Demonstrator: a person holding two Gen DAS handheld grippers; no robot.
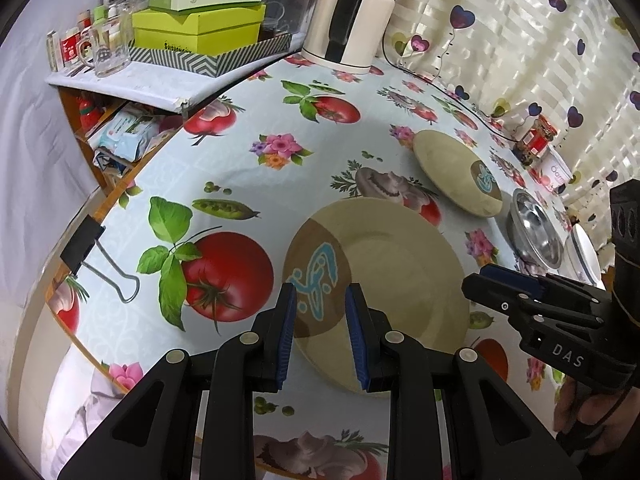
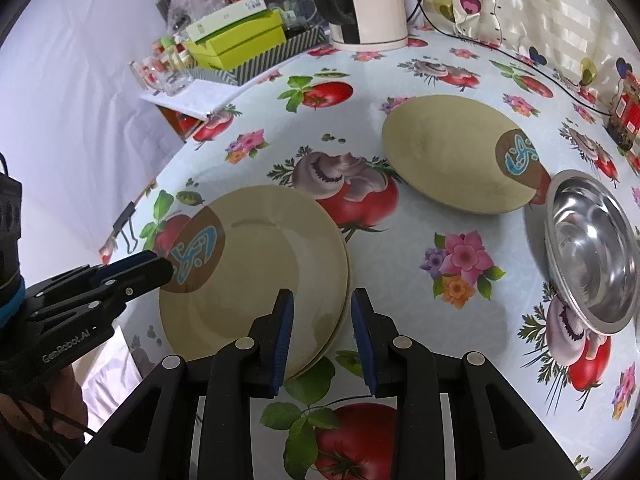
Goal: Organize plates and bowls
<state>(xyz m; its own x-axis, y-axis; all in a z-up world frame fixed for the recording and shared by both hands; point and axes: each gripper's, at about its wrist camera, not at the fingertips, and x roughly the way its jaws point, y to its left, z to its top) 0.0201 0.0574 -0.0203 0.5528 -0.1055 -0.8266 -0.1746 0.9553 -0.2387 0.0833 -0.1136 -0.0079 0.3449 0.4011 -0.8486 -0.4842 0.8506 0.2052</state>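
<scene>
Two beige plates with a brown and blue motif lie stacked (image 1: 392, 264) (image 2: 264, 268) on the flowered tablecloth. My left gripper (image 1: 321, 300) is open and empty over the stack's motif side; it also shows in the right wrist view (image 2: 160, 266). My right gripper (image 2: 322, 300) is open and empty over the stack's near right rim; it shows in the left wrist view (image 1: 480, 280). A third beige plate (image 1: 456, 172) (image 2: 456, 156) lies further back. A steel bowl (image 1: 534, 230) (image 2: 592, 248) sits to the right, seemingly nested in another.
A white kettle (image 1: 352, 20) (image 2: 368, 4) with its cord stands at the back. Green boxes in a striped tray (image 1: 200, 36) (image 2: 240, 44) and a glass mug (image 1: 106, 50) sit on a side shelf. A binder clip (image 1: 86, 246) grips the table edge. A white dish (image 1: 586, 256) lies beyond the bowl.
</scene>
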